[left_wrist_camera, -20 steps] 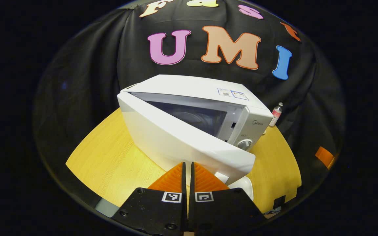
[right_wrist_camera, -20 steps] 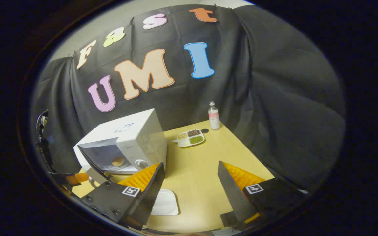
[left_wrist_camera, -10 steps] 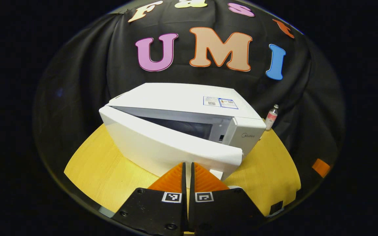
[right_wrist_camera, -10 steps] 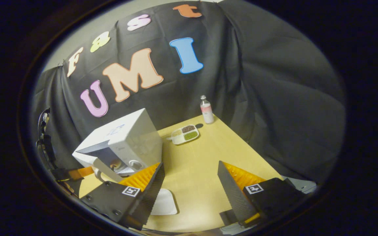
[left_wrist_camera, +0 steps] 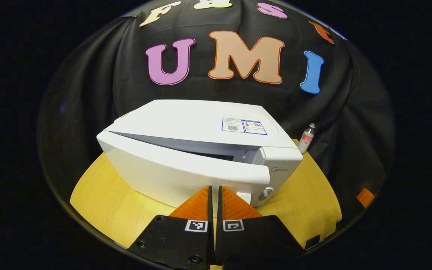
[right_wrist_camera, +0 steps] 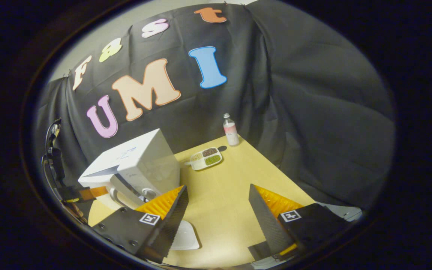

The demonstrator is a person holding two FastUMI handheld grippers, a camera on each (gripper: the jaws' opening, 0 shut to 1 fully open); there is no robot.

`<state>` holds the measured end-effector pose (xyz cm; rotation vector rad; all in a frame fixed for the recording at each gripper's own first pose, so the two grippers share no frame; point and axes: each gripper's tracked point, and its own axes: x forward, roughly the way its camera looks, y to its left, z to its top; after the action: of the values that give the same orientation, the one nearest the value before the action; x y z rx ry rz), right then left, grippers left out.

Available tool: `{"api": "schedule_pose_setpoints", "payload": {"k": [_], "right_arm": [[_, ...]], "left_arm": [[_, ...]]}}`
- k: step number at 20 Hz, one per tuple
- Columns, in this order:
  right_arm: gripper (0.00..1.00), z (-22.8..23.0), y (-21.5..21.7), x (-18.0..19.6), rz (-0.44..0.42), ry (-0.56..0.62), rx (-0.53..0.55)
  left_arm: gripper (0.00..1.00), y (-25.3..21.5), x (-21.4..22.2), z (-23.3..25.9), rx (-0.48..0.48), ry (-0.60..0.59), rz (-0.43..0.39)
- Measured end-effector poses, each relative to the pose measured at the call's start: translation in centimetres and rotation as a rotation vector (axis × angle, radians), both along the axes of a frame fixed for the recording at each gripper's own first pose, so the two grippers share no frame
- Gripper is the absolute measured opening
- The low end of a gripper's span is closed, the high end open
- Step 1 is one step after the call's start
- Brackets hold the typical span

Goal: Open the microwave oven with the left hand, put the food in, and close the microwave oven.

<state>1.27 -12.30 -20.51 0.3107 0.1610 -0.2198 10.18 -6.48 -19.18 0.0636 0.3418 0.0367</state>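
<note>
The worktop [left_wrist_camera: 126, 210] is pale wood and carries everything. On it stands the white microwave oven [left_wrist_camera: 201, 123], and its door [left_wrist_camera: 186, 172] hangs slightly ajar, a narrow dark gap showing along the top edge. My left tool [left_wrist_camera: 214, 195] has its orange fingers pressed together with nothing between them, their tips right at the lower front of that door. My right tool [right_wrist_camera: 218, 202] is spread wide above bare wood, holding nothing. From the right gripper view, a white plate [right_wrist_camera: 184, 238] lies near my right tool's left finger, a divided tray [right_wrist_camera: 205, 159] of grains sits behind the oven's right side, and a small bottle [right_wrist_camera: 230, 129] stands at the far edge. I cannot see the food.
</note>
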Motion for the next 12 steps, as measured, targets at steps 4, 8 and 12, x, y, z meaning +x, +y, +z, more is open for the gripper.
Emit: {"api": "schedule_pose_setpoints", "payload": {"k": [4, 8, 12], "right_arm": [[1.0, -0.2, 0.4, 0.2, -0.002, 0.007, -0.001], [1.0, -0.3, 0.4, 0.3, -0.018, 0.007, 0.012], [1.0, -0.1, 0.4, 0.4, -0.037, 0.001, -0.009]], "left_arm": [[0.01, -0.5, 1.0, 0.1, 0.0, -0.003, -0.01], [0.01, -0.7, 1.8, 0.3, 0.003, -0.01, -0.022], [0.01, -0.8, 2.4, 0.5, -0.001, -0.015, -0.032]]}}
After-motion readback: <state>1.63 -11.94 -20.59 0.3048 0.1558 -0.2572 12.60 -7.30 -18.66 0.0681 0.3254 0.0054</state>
